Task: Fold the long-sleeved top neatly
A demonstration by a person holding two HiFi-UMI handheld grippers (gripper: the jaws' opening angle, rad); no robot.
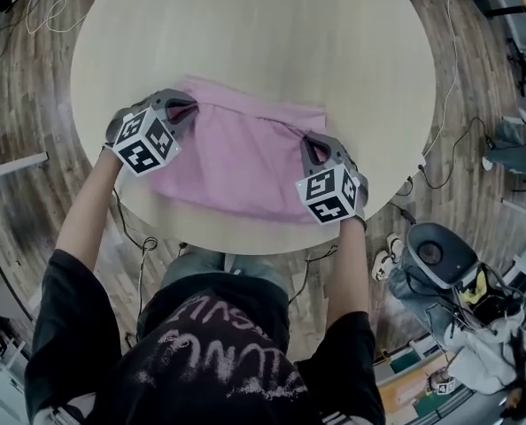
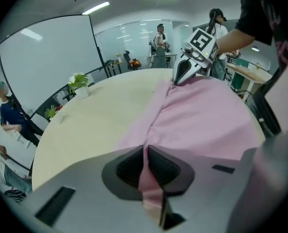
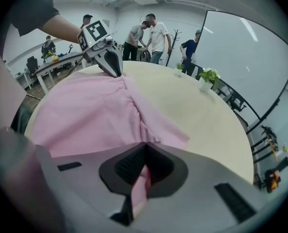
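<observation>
1. A round, pale table (image 1: 272,42) stood on a wood-plank floor (image 1: 24,220) in an open office, and cables trailed around its foot.
2. The pink long-sleeved top (image 1: 236,162) lay on the near half of the table. It was gathered into a rough rectangle, with its near edge close to the rim.
3. The left gripper (image 1: 181,110) was pinched on the top's far left corner, with a thin fold of pink caught between its closed pads.
4. The right gripper (image 1: 313,145) was clamped on the right-hand edge in the same way. A raised crease ran through the cloth from one gripper to the other.
5. The top looked light, thin and limp, so it would likely sag and wrinkle wherever it was unsupported.
6. Such thin cloth could slip from the pads, so it seemed best held at corners or along a fold edge. Both grips would need to take all the layers and keep the span between them taut.
</observation>
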